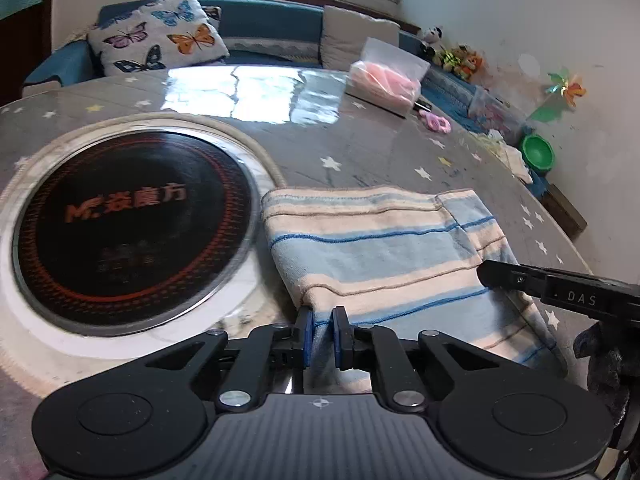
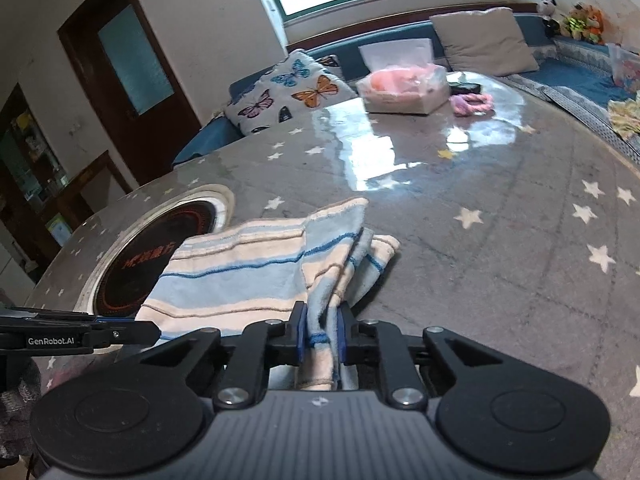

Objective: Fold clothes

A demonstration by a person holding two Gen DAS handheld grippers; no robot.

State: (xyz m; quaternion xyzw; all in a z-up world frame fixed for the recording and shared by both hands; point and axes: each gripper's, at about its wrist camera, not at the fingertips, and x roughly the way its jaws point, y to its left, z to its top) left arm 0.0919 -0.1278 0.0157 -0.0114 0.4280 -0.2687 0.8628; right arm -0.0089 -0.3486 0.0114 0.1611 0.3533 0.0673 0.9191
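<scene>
Both grippers, left [image 1: 321, 328] and right [image 2: 322, 330], pinch the striped towel's [image 1: 380, 240] near edge at bottom centre. Two clamped corners keep it taut for folding.

one striped towel [image 1: 384, 248], two cushions [image 1: 160, 34], one hob [image 1: 132, 224]

the striped blue-and-cream towel [image 1: 384, 248] lies on the round grey star-patterned table [image 1: 360, 148], just right of the round black glass hob [image 1: 132, 224] set into the tabletop. behind it, on the table's far side, stands the clear plastic box of pink things [image 1: 386, 80], with the butterfly-print cushion [image 1: 156, 34] on the sofa beyond.
</scene>
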